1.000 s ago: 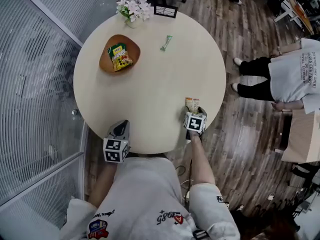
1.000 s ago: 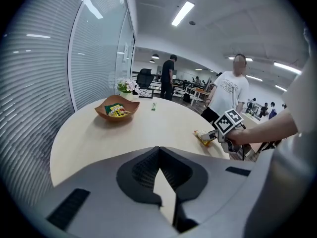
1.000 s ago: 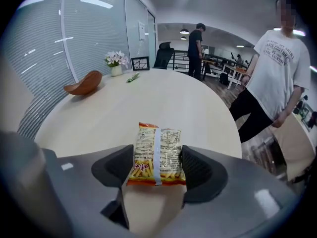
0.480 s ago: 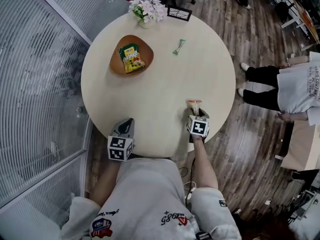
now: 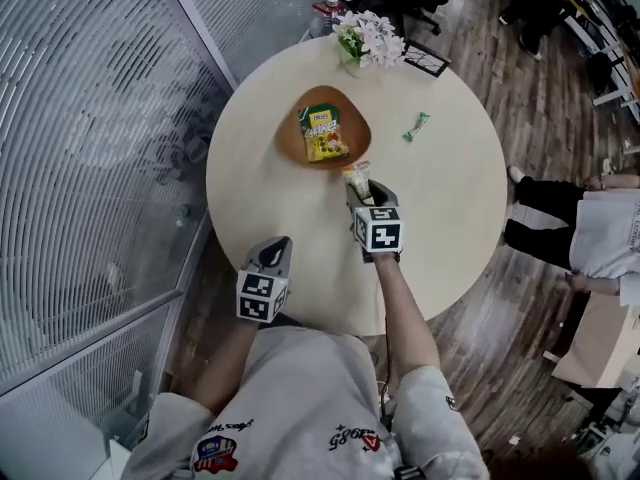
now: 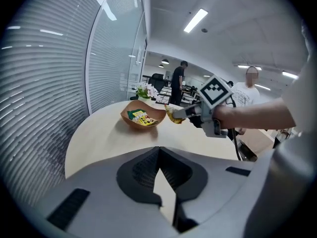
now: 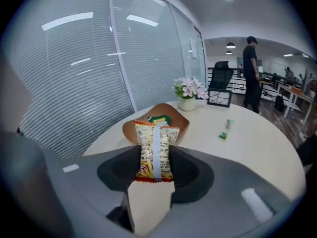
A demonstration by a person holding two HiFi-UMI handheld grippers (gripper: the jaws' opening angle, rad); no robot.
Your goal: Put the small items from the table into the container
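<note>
A brown bowl [image 5: 300, 148] sits on the far left part of the round beige table [image 5: 450, 208], with a green-and-yellow snack packet [image 5: 322, 133] lying in it. My right gripper [image 5: 360, 190] is shut on a yellow snack packet [image 5: 355, 177] and holds it above the table just short of the bowl's near rim. In the right gripper view the yellow snack packet [image 7: 156, 150] stands upright between the pads, with the bowl [image 7: 179, 120] right behind it. A small green packet [image 5: 416, 126] lies further right. My left gripper [image 5: 272, 250] hovers at the table's near edge, shut and holding nothing.
A vase of pale flowers [image 5: 368, 40] and a small picture frame [image 5: 425, 60] stand at the table's far edge. A glass wall with blinds [image 5: 110, 148] runs along the left. A person [image 5: 590, 233] stands on the wooden floor to the right.
My right gripper closed on the yellow packet at the table's near right edge, lifted it and carried it across to the bowl. My left gripper drifted a little along the near edge.
</note>
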